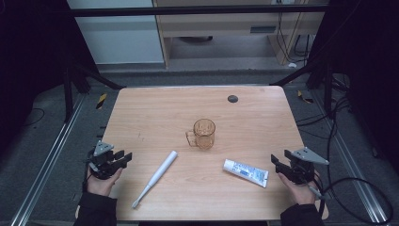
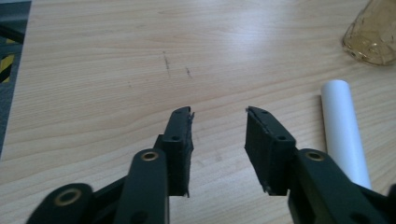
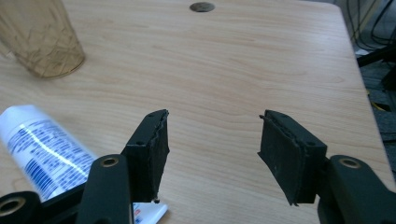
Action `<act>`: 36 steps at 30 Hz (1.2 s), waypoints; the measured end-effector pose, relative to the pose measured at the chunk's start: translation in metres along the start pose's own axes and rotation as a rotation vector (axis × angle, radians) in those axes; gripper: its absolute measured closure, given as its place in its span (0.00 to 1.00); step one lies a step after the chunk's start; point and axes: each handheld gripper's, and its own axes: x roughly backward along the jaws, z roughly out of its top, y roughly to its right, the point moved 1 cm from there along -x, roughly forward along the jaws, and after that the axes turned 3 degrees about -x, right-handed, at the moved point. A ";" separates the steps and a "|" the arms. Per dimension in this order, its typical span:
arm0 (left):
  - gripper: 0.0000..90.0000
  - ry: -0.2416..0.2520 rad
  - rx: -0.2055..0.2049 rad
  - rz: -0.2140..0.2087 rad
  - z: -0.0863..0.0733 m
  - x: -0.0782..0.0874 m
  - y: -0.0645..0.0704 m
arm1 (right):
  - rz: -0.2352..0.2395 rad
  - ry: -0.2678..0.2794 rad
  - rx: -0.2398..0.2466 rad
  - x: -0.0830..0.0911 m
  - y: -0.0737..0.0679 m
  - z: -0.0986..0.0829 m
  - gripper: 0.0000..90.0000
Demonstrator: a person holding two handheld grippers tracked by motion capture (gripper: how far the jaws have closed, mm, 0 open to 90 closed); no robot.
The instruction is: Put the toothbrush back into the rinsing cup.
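Observation:
A clear amber mug point(image 1: 203, 134) stands upright near the middle of the wooden table point(image 1: 155, 108). A white toothbrush point(image 1: 156, 177) lies diagonally in front of it, bristle end toward the near edge. A white and blue toothpaste tube point(image 1: 245, 172) lies to the right. My left gripper point(image 1: 123, 159) rests at the table's left edge, open and holding nothing, with the toothbrush handle point(image 2: 344, 130) to its right and the mug point(image 2: 372, 35) beyond. My right gripper point(image 1: 276, 162) sits at the right edge, open, just right of the tube point(image 3: 44, 149); the mug point(image 3: 39, 37) stands farther left.
A dark round grommet point(image 1: 232, 98) sits in the table's far right area, also seen as a grommet point(image 3: 202, 7) ahead of the right gripper. Black frame posts, cables point(image 1: 348, 183) and grey floor surround the table.

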 end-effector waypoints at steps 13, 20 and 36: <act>0.92 -0.079 -0.078 -0.085 -0.013 0.003 0.028 | 0.042 -0.009 0.037 0.006 -0.025 0.007 0.53; 0.96 -0.133 -0.144 -0.098 -0.017 -0.002 0.042 | 0.068 -0.018 0.048 0.004 -0.035 0.008 0.58; 0.99 -0.222 -0.178 -0.195 -0.029 -0.007 0.057 | 0.073 -0.043 0.052 0.001 -0.036 0.004 0.59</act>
